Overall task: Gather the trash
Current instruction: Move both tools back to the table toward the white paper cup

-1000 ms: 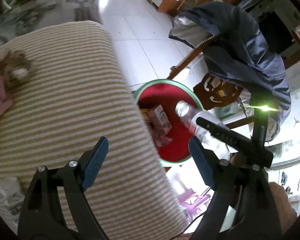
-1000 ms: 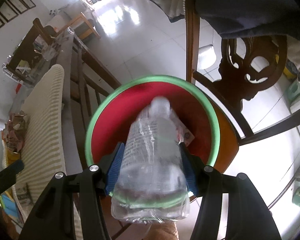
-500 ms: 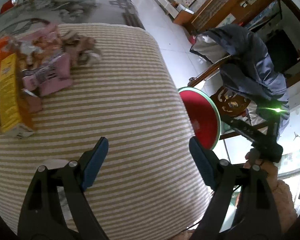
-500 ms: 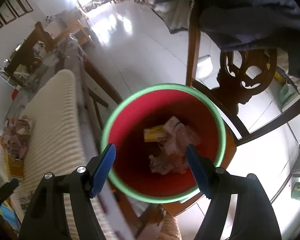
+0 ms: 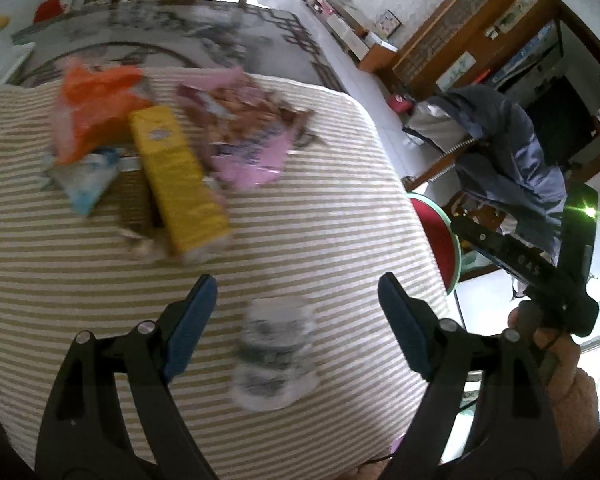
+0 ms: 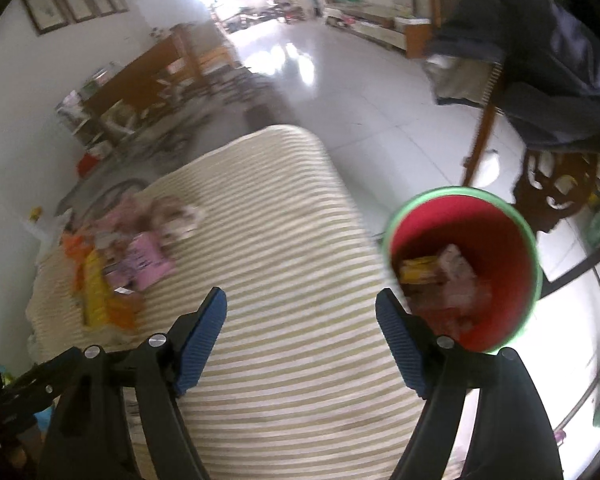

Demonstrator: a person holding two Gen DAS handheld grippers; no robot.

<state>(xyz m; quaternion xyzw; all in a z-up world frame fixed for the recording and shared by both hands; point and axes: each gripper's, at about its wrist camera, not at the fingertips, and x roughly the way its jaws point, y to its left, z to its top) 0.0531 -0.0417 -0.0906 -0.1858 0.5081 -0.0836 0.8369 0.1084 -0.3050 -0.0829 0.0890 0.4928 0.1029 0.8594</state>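
Striped beige cloth (image 5: 300, 216) covers a table bearing one yellow carton (image 5: 176, 176), one orange bag (image 5: 92, 116), pink wrappers (image 5: 248, 152) and one clear bottle (image 5: 274, 356). One round red bin (image 6: 496, 240), green-rimmed, holds trash beside it. Left gripper (image 5: 296, 320) gapes empty above the bottle; right gripper (image 6: 300, 340), jaws just opening, holds nothing.

A striped tan-and-cream cloth (image 5: 300, 216) covers the table. On it lies a yellow carton (image 5: 178, 176), the landmark. Touching its left side are an orange wrapper (image 5: 92, 108) and a pale blue packet (image 5: 88, 180); right of it, pink wrappers (image 5: 248, 148). Nearer the camera than the carton lies what seems a crumpled clear bottle (image 5: 274, 354), blurred.
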